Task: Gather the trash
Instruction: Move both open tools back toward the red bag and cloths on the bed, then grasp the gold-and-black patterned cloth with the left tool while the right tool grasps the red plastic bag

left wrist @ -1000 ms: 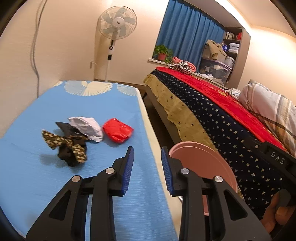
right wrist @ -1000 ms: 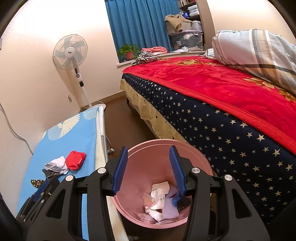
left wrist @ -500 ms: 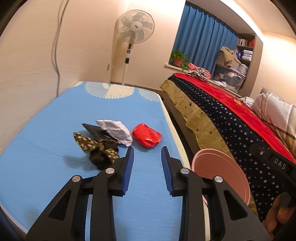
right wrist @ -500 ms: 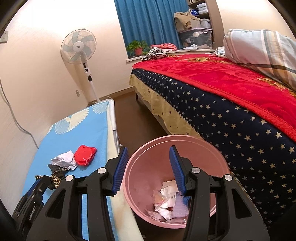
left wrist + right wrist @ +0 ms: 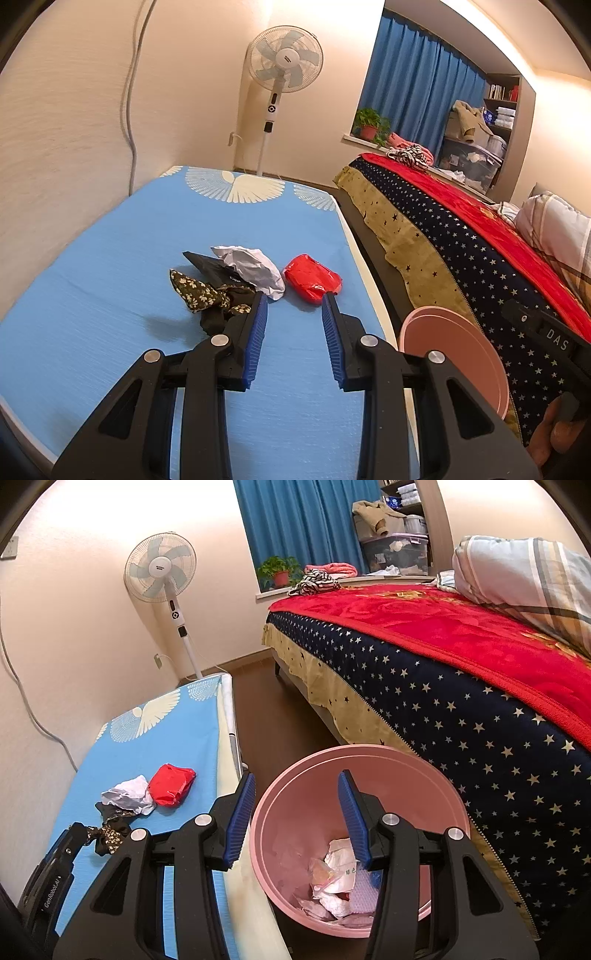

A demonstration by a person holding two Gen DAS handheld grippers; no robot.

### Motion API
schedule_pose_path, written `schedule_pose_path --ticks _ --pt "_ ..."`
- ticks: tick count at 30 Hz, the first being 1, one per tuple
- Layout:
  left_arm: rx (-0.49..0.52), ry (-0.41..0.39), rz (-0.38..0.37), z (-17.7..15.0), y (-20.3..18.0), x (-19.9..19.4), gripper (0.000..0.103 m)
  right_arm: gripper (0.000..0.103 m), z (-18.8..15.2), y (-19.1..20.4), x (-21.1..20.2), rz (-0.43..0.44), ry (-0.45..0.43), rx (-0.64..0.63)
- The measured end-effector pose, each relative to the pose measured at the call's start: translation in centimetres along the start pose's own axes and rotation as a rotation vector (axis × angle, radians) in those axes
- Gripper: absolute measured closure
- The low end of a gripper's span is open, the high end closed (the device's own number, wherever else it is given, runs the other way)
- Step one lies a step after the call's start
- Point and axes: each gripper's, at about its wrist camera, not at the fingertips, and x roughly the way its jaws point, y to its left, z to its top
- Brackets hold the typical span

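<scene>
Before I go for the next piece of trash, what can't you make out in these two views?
- Dark patterned scrap: near end hidden behind the left gripper finger, left wrist view.
- Pink bin contents: partly hidden by the right gripper, right wrist view.
- Print on the crumpled wrapper in the bin: too small.
- Bin base: cut off in the left wrist view.

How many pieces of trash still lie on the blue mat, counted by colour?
Red: 1, the red wrapper
White: 1, the crumpled white paper
Dark, patterned: 1, the black and floral bundle; whether it is one piece or several I cannot tell
Total: 3, all on the blue mat
</scene>
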Motion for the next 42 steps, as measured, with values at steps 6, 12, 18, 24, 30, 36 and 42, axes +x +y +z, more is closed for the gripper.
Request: schedule_pose_path --ticks 6,12,18,24,30,36,42 --pt "-0.006 -0.008 0.014 0.0 0.3 0.0 0.072 0.057 -0.2 0.0 0.7 0.004 0.007 0.000" --pt "-0.012 -0.023 0.039 0.2 1.1 -0.1 0.073 0.057 -0.4 0.8 1.5 0.023 0.016 -0.001" --pt "-0.079 -0.046 0.117 0.5 3.7 -0.7 0.072 0.059 -0.8 1.8 2.4 0.059 0.020 0.002" --pt "-0.119 -0.038 0.174 0.6 5.9 -0.4 0.072 0.059 -1.6 3.5 4.2 0.108 0.057 0.001" --pt "-0.178 0.009 0.186 0.5 7.8 1.0 0.072 0.059 -2.2 5.0 5.8 0.160 0.086 -0.011" --pt "-0.179 0.014 0.163 0.6 7.6 1.8 0.068 0.059 -2.3 6.8 7.3 0.231 0.126 -0.032" --pt "-0.171 0.074 0.105 0.3 6.8 3.9 0.063 0.057 -2.5 8.2 8.5 0.266 0.149 -0.057"
